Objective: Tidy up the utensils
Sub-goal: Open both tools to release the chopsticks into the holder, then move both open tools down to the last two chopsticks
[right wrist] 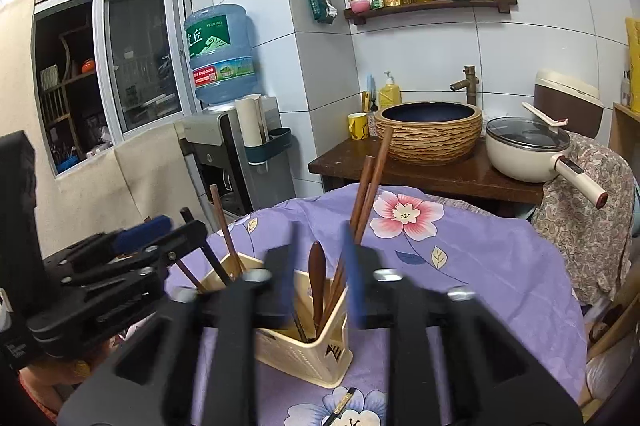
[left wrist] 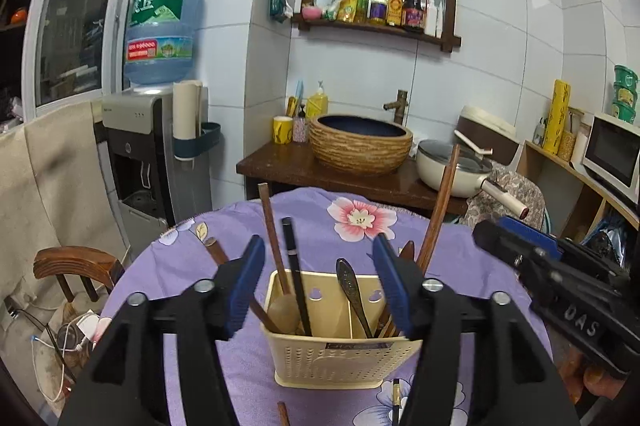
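My left gripper point(left wrist: 318, 278) has its blue-padded jaws spread apart, holding nothing. Between and just beyond them stands the cream perforated plastic utensil holder point(left wrist: 340, 354) on the purple floral tablecloth point(left wrist: 320, 210). Its left compartment holds a round wooden spoon point(left wrist: 285, 310), brown wooden chopsticks point(left wrist: 269, 222) and a black chopstick point(left wrist: 291, 246); its right compartment holds a dark metal spoon point(left wrist: 349, 282) and more brown chopsticks point(left wrist: 442, 210). My right gripper point(right wrist: 320, 274) is likewise parted and empty, poised directly over the holder's right compartment. A loose black chopstick point(right wrist: 340, 404) lies on the cloth in front.
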Tool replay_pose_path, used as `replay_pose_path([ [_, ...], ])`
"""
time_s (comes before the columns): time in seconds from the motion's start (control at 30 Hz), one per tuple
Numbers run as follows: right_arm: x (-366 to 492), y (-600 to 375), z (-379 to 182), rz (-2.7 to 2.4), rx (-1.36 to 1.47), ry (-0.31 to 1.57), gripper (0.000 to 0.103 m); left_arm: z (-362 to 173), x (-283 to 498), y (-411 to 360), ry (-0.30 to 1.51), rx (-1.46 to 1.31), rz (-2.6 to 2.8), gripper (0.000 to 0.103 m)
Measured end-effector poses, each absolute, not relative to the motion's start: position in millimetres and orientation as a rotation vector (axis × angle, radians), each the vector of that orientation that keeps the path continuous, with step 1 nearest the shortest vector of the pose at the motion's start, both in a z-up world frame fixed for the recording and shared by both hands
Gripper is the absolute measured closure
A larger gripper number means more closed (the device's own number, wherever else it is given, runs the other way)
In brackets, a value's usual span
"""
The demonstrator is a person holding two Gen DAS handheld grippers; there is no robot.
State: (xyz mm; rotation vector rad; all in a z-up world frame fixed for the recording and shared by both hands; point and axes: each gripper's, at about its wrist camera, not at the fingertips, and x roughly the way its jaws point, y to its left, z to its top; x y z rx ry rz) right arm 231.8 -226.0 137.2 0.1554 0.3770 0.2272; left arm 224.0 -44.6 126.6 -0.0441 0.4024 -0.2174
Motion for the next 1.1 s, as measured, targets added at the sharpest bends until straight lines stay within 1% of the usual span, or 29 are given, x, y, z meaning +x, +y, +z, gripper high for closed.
replay_pose_path([
  [0.13, 217, -229, 124, 0.2, 0.124, 0.398, 0.046, 118, 203, -37, 0.39, -0.024, -0.204, 0.034],
  [0.2, 210, -231, 112, 0.204, 0.121, 0.444, 0.046, 109, 192, -30, 0.405, -0.03, -0.188, 0.03],
  [0.27, 205, -231, 100, 0.208, 0.117, 0.483, 0.046, 99, 187, -23, 0.434, -0.042, -0.175, 0.024],
  [0.33, 199, -229, 88, 0.211, 0.1, 0.514, 0.045, 82, 180, -16, 0.478, -0.047, -0.166, 0.023],
  [0.53, 187, -221, 36, 0.211, 0.067, 0.645, 0.044, 26, 174, -6, 0.633, -0.017, -0.137, 0.023],
  [0.63, 182, -220, 10, 0.199, 0.077, 0.706, 0.044, 2, 175, -1, 0.714, -0.034, -0.138, 0.025],
  [0.8, 175, -219, -23, 0.178, 0.086, 0.77, 0.044, -28, 174, -8, 0.795, -0.012, -0.167, 0.033],
  [0.9, 173, -217, -31, 0.17, 0.085, 0.786, 0.044, -37, 178, -13, 0.821, 0.005, -0.177, 0.037],
  [1.07, 172, -214, -37, 0.168, 0.079, 0.806, 0.044, -52, 187, -26, 0.868, 0.028, -0.188, 0.051],
  [1.1, 173, -213, -37, 0.167, 0.076, 0.809, 0.044, -55, 189, -29, 0.876, 0.033, -0.186, 0.052],
])
